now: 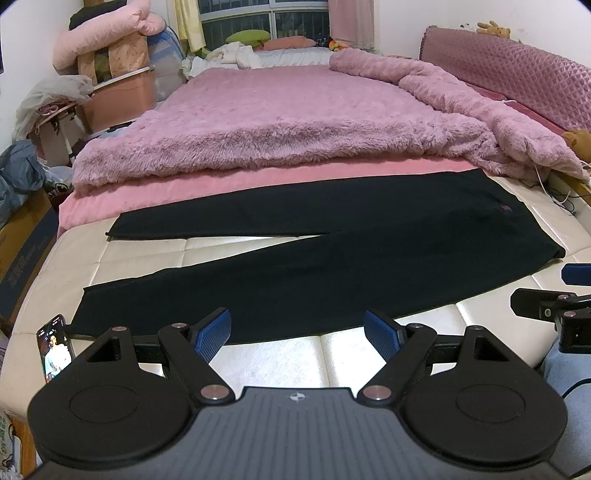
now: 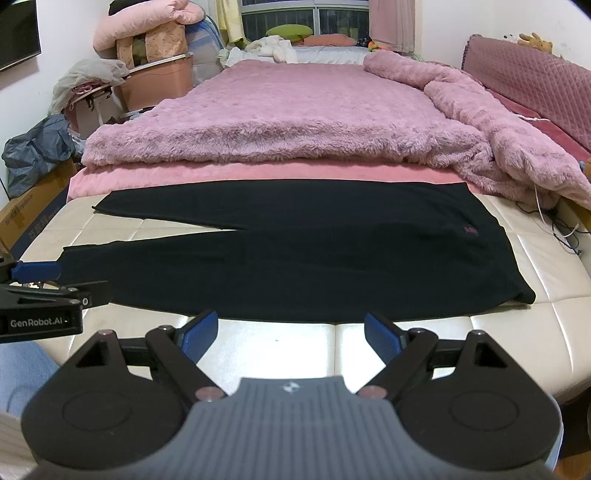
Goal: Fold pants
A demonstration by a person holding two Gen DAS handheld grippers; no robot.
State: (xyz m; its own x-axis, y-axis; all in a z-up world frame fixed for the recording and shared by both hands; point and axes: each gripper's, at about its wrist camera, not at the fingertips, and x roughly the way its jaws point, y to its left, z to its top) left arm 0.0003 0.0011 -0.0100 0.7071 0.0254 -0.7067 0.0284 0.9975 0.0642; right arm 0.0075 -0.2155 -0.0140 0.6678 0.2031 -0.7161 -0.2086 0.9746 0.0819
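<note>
While both claws hang just short of the cloth, we log the left gripper (image 1: 297, 334) with its blue pads (image 1: 214, 334) spread wide, pinching nothing, tips at the near hem of the black pants (image 1: 332, 258) toward 12 o'clock. Same for the right gripper (image 2: 291, 334): blue pads (image 2: 382, 338) spread apart, nothing between them, poised over the cream quilted mattress (image 2: 277, 347) just shy of the pants (image 2: 295, 258) edge. We see the right gripper poking into the left wrist view at 3 o'clock (image 1: 550, 299), and the left one in the right wrist view at 9 o'clock (image 2: 48, 291), so they sit side by side, apart. Pants lie flat and unfolded across the mattress (image 1: 147, 251), waist toward 3 o'clock, two legs running toward 9 o'clock and splitting in a narrow V; a small red mark (image 1: 506, 208) shows near the waist. A phone (image 1: 53, 347) with a lit screen lies at 8 o'clock of the left claw, beside the near leg's cuff. Beyond the pants at 12 o'clock we note a pink sheet (image 1: 184, 188) strip, then a fluffy pink blanket (image 1: 277, 110) over the bed, bunched toward 2 o'clock against a quilted headboard (image 1: 517, 70). Storage bins (image 1: 122, 92) and bags stack at 10 o'clock, window (image 1: 266, 18) far back at 12.
</note>
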